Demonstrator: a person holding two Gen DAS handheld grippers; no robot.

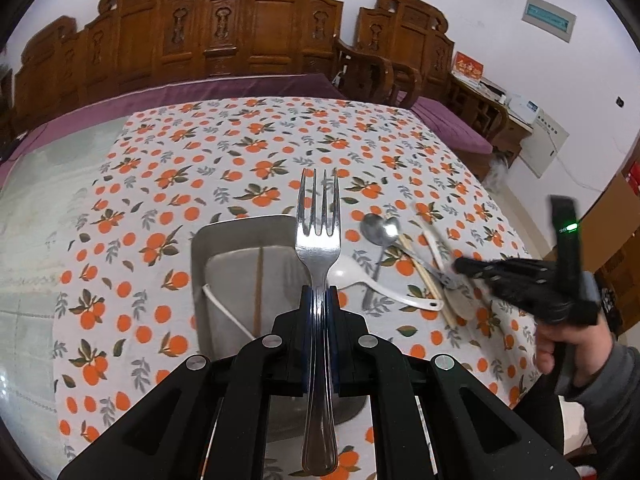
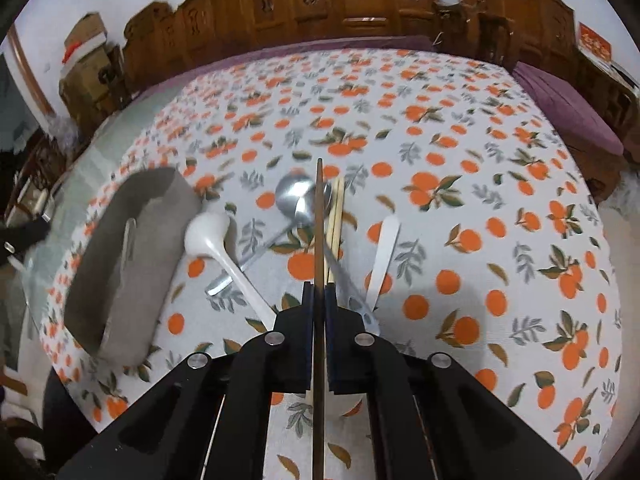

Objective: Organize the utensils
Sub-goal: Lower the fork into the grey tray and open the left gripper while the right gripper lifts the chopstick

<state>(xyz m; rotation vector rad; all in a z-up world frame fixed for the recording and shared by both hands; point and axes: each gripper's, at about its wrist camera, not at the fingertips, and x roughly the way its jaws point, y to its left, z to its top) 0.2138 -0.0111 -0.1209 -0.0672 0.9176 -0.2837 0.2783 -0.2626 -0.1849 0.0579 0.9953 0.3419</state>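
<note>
Both wrists overlook tablecloth [image 1: 248,152] (close).

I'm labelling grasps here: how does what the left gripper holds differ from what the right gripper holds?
The left gripper is shut on a shiny metal fork; the right gripper is shut on a dark brown chopstick. The fork is broad, ending in four tines; the chopstick is a thin plain rod. Both are clamped partway along, pointing forward above the tablecloth.

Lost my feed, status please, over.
Left gripper shut on fork. Right gripper shut on dark chopstick. Tray below, unobstructed. Spoons still on tablecloth.
</note>
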